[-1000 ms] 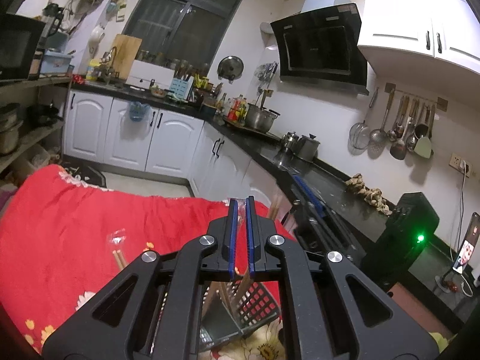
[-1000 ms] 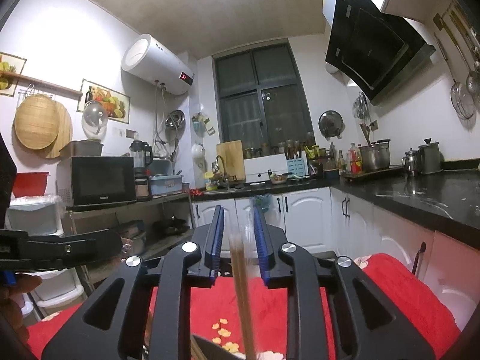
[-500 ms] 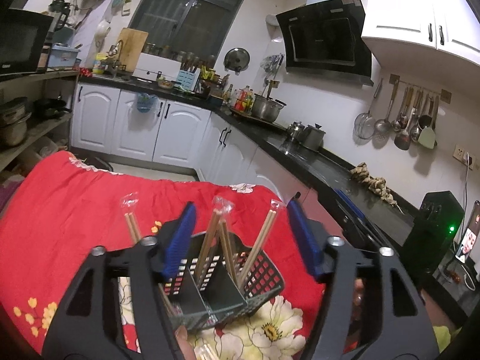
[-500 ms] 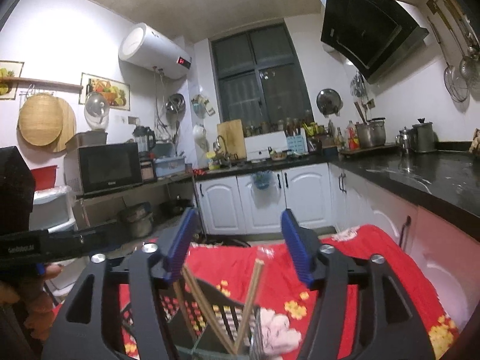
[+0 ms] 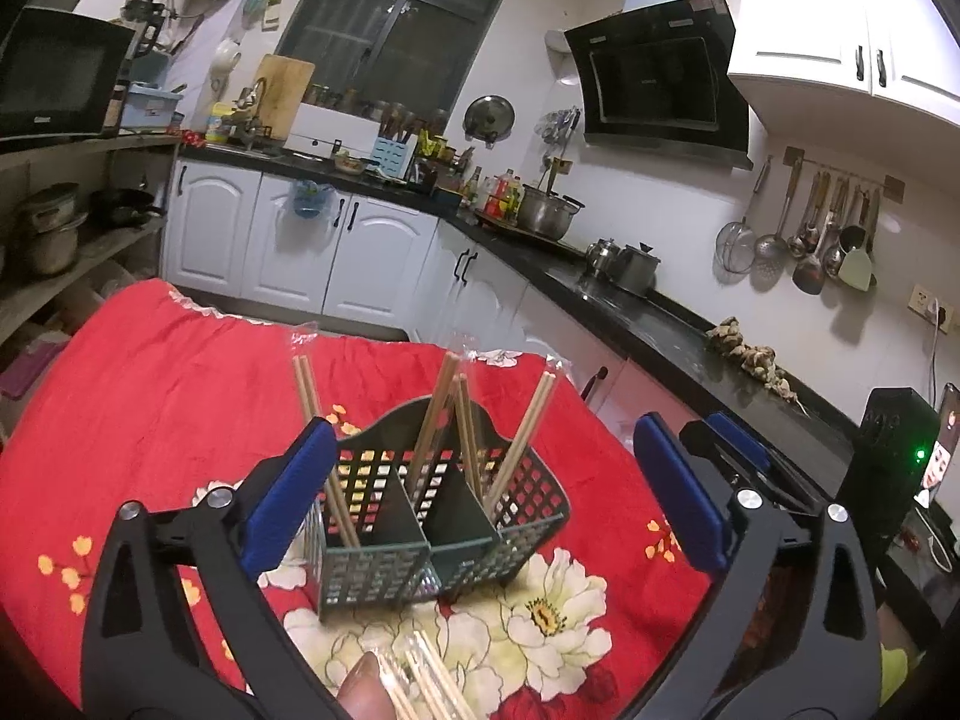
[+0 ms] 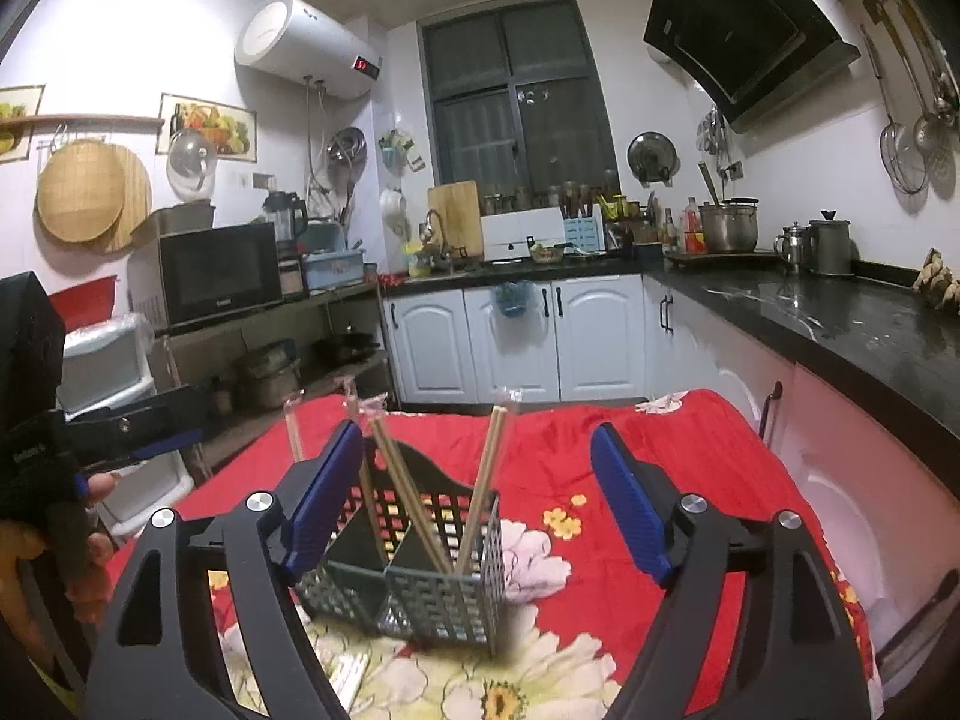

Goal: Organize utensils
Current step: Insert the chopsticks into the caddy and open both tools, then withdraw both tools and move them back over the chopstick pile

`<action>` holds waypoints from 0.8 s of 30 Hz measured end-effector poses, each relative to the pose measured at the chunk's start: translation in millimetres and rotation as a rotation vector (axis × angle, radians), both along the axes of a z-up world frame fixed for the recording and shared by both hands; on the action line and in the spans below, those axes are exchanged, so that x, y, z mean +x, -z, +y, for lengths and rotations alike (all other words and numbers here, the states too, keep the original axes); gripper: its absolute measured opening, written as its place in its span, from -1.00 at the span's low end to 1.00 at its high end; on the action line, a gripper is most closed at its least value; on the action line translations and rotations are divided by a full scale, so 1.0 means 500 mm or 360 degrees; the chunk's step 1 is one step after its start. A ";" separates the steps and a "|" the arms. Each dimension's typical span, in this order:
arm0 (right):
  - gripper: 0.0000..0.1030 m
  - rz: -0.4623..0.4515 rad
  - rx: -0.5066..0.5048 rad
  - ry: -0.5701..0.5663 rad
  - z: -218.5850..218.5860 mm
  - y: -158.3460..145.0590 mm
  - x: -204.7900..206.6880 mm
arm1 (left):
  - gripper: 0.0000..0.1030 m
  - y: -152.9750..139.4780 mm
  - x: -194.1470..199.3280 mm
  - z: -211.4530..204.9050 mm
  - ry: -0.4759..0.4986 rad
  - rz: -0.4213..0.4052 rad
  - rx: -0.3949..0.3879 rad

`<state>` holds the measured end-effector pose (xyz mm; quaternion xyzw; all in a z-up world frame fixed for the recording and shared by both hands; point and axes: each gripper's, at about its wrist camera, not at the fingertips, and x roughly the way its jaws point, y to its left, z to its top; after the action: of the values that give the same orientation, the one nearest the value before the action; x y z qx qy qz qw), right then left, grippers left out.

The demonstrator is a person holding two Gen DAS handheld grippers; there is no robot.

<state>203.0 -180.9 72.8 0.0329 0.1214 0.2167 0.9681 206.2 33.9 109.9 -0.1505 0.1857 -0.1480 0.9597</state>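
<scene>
A dark mesh utensil basket with dividers stands on the red flowered cloth. Chopstick pairs in clear sleeves lean in it: one left, one in the middle, one right; the right wrist view shows them too. My left gripper sits just short of the basket, jaws opening wide, touching nothing. My right gripper faces the basket from another side, jaws also opening, pads clear of the chopsticks. More loose chopsticks lie at the bottom edge by a fingertip.
The red cloth covers the table. A black counter with pots runs along the right, white cabinets behind. Shelves with pots and a microwave stand on the left. A black box with a green light is at the right.
Both grippers' jaws went from nearly shut to wide open and drew back from the basket. The chopsticks that stood between the right fingers now lean in the basket.
</scene>
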 end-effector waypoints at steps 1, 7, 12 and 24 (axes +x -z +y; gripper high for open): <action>0.53 0.0004 0.0000 0.0001 -0.001 0.000 -0.002 | 0.79 0.000 -0.004 0.000 -0.0001 0.0000 0.0001; 0.59 0.0025 -0.0024 -0.0005 0.003 0.007 -0.030 | 0.79 0.008 -0.024 -0.001 0.0004 0.0014 0.0001; 0.61 0.0005 -0.0059 -0.0017 0.007 0.006 -0.054 | 0.79 0.018 -0.047 0.001 -0.0008 0.0019 0.0007; 0.63 0.0006 -0.0139 -0.0034 0.013 0.007 -0.095 | 0.79 0.028 -0.075 0.015 -0.0040 0.0057 -0.0031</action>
<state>155.5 -174.4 69.2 -0.0104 0.1329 0.2215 0.9660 168.7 41.6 95.9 -0.1648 0.1995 -0.1350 0.9565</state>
